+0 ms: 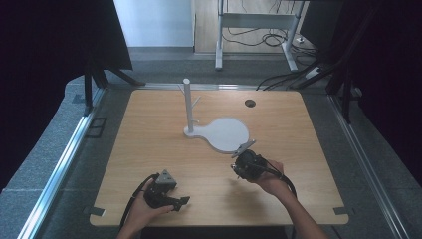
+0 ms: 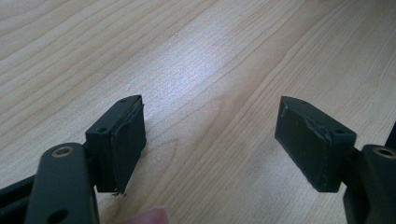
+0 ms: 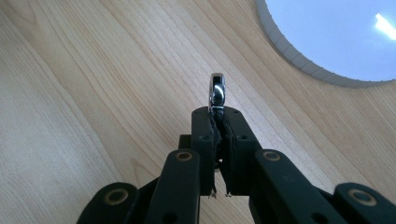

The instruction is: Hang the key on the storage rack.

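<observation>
Chrome ring (image 3: 217,92) pinched by its edge in right claw (image 3: 217,122), just off the white stand's round base (image 1: 226,133), mid-surface toward the right edge. Thin bite — could twist or slip out. Left claw (image 2: 210,140) wide, empty, near front edge.

White pegged post (image 1: 187,104) on its round white base (image 1: 226,133) blocks the wooden table's (image 1: 149,149) middle; its left and right edges lie open

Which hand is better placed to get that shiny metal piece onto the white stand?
Right. The right gripper is shut on the metal piece beside the white stand; the left gripper is open near the table's front edge.
</observation>
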`<state>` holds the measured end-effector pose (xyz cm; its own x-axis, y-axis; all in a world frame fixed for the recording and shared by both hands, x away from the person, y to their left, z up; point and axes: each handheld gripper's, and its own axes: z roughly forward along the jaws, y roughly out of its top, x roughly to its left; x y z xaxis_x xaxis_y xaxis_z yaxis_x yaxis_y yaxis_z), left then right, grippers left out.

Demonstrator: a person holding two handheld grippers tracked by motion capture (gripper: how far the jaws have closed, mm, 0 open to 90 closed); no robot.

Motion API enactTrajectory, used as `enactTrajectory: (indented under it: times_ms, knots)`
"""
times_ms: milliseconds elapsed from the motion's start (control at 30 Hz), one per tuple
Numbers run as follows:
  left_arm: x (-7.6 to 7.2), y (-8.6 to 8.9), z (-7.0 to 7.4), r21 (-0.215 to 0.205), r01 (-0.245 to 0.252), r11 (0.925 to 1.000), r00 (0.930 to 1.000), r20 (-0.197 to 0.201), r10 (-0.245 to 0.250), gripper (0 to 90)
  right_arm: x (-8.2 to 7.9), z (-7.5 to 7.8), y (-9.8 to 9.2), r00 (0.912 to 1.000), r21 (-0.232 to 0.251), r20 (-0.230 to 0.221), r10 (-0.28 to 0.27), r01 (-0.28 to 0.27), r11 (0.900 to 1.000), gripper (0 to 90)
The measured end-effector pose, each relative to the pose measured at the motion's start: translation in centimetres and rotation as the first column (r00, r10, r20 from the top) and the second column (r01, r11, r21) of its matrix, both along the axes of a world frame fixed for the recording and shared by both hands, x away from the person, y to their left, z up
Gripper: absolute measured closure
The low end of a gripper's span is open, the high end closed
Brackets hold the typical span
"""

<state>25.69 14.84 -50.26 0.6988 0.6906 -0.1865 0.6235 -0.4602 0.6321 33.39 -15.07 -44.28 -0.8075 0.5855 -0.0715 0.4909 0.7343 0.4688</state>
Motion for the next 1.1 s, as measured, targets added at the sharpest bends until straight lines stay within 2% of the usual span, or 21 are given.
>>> enactTrajectory:
  times_ms: [267,467,700,733,867,1100]
  knots:
    - [0.1,-0.2,-0.4,0.019,0.002,0.9998,1.0000,-0.006,-0.002,24.9,0.0,-0.2,0.4,1.0000,-0.007,0.002,0.009,-0.009,1.000,83.8]
    - [-0.1,-0.8,-0.5,0.028,0.018,0.9994,0.9997,0.017,-0.019,24.4,-0.2,-0.5,1.1,0.9997,-0.009,0.006,0.025,-0.025,1.000,83.7]
    - [-0.2,-0.8,-0.5,0.023,0.022,0.9995,0.9997,0.013,-0.022,24.2,-0.8,-0.6,1.7,0.9990,-0.008,0.008,0.043,-0.043,0.999,83.8]
    - [-0.1,-0.8,-0.4,0.020,0.024,0.9995,0.9997,0.005,-0.024,24.3,-0.8,0.0,1.9,0.9981,-0.012,0.003,0.061,-0.061,0.998,83.8]
    - [-0.1,-0.7,-0.4,0.020,0.013,0.9997,0.9998,0.012,-0.013,24.9,-0.5,1.8,2.5,0.9975,0.019,0.019,0.069,-0.069,0.997,83.8]
    - [-0.4,-0.3,0.7,-0.018,0.004,0.9998,0.9991,0.043,-0.004,24.9,-0.1,2.3,4.3,0.9955,0.006,0.027,0.091,-0.092,0.996,83.8]
